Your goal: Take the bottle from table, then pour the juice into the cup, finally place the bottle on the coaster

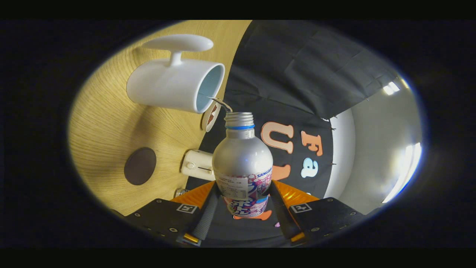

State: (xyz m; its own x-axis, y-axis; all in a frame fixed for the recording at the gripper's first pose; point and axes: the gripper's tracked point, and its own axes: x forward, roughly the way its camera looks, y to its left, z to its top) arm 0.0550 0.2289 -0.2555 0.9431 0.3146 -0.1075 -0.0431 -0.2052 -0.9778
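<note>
A silver aluminium bottle (241, 156) with a blue neck ring and a printed label sits between my fingers, and my gripper (243, 193) is shut on its lower body. The whole view is rolled sideways, so the bottle is tipped. Its open mouth lies close to the rim of a white mug (171, 87) with a pale blue inside, which stands on the wooden table (104, 123). A thin stream of liquid (222, 104) runs from the mouth into the mug. A round dark brown coaster (140, 166) lies on the table, apart from the mug and beside my fingers.
A small white box-like object (197, 164) sits at the table's edge near the bottle's body. A small round disc (211, 116) lies by the mug's rim. Black booth cloth (297, 67) hangs beyond the table, with a pale wall (379, 149) past it.
</note>
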